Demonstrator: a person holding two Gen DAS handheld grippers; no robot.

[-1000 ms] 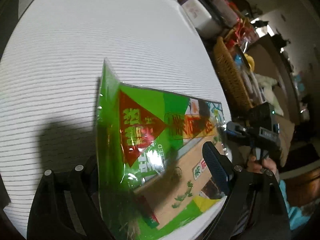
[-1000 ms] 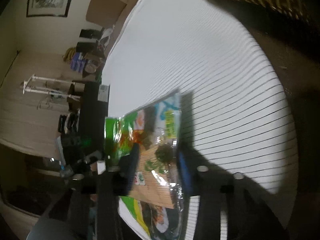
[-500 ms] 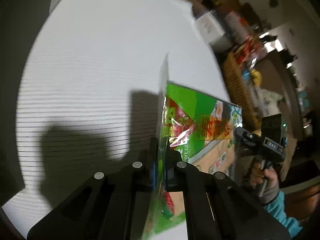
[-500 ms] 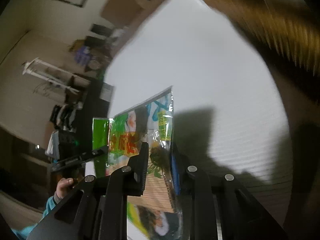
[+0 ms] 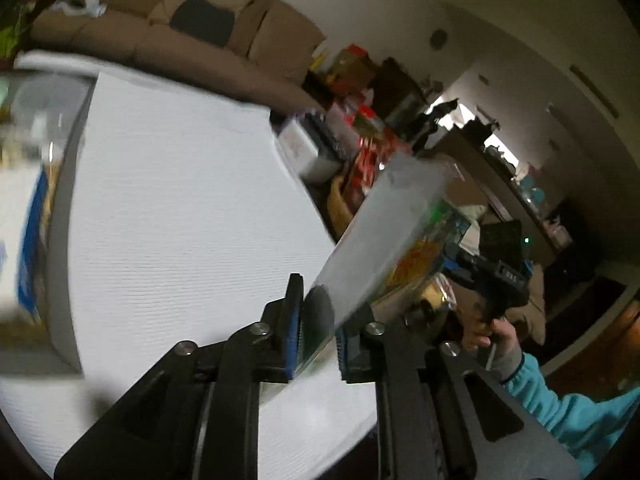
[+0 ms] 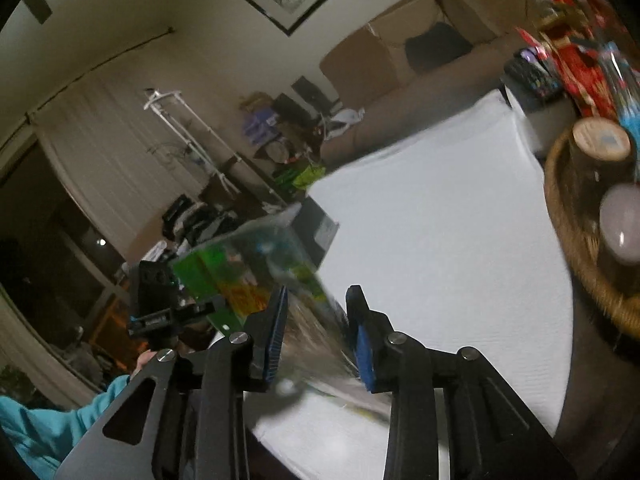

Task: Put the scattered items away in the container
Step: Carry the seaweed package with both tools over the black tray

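A green snack packet [image 5: 384, 232] with shiny plastic is held in the air between both grippers, above the white striped cloth [image 5: 180, 216]. My left gripper [image 5: 316, 320] is shut on one end of it; its pale underside faces this camera. My right gripper [image 6: 316, 332] holds the other end of the packet [image 6: 256, 268], with a gap showing between its blue pads. Each gripper shows in the other's view, held by a hand in a teal sleeve. A wicker basket [image 6: 576, 256] with jars in it stands at the right edge of the cloth.
A grey-edged box [image 5: 60, 216] with blurred contents is at the far left of the cloth. A white container [image 5: 308, 148] and red packets [image 5: 364, 148] crowd the far right corner by the basket [image 5: 340, 204]. A brown sofa [image 6: 420, 76] stands beyond the table.
Both grippers have lifted the packet off the cloth and tilted upward, so the room now shows. The packet has turned from flat to edge-on and raised.
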